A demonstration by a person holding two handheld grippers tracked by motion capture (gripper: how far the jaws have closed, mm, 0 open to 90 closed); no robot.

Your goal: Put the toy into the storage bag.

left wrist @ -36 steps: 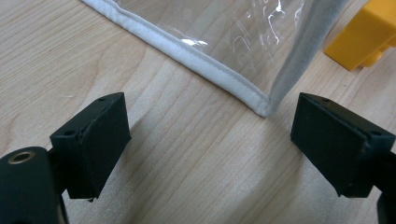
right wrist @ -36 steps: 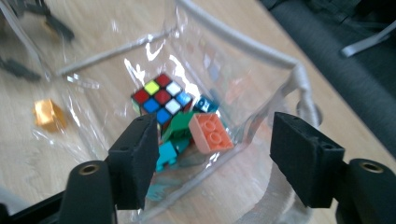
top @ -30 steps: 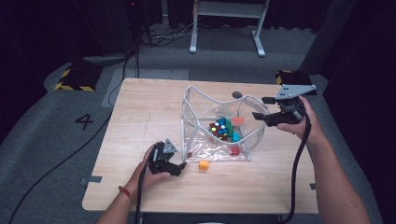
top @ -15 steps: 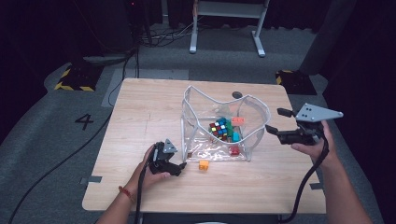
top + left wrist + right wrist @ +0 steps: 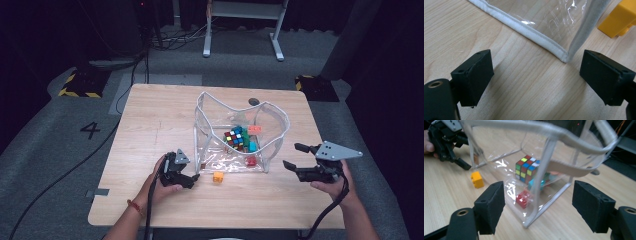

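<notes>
A clear plastic bag (image 5: 209, 125) with white trim stands open on the middle of the wooden table (image 5: 150, 115). Inside lie a Rubik's cube (image 5: 234, 137), a red brick (image 5: 251, 161) and a teal block (image 5: 252, 146). A yellow brick (image 5: 218, 176) sits on the table just outside the bag's front wall. My left gripper (image 5: 192, 180) rests low by the bag's front left corner (image 5: 564, 56), open and empty, with the yellow brick (image 5: 619, 20) to its right. My right gripper (image 5: 291, 155) is open right of the bag, facing the bag's corner post (image 5: 547, 157), the cube (image 5: 526, 168) and the red brick (image 5: 522, 198).
An orange block (image 5: 255, 129) lies at the back of the bag. A round hole (image 5: 254, 102) marks the table behind the bag. Cables trail from both grippers over the table's near edge. The yellow brick (image 5: 477, 179) lies between the two grippers.
My right gripper has drawn back from the bag's right rim toward the near right side of the table, still open. The left gripper has stayed put.
</notes>
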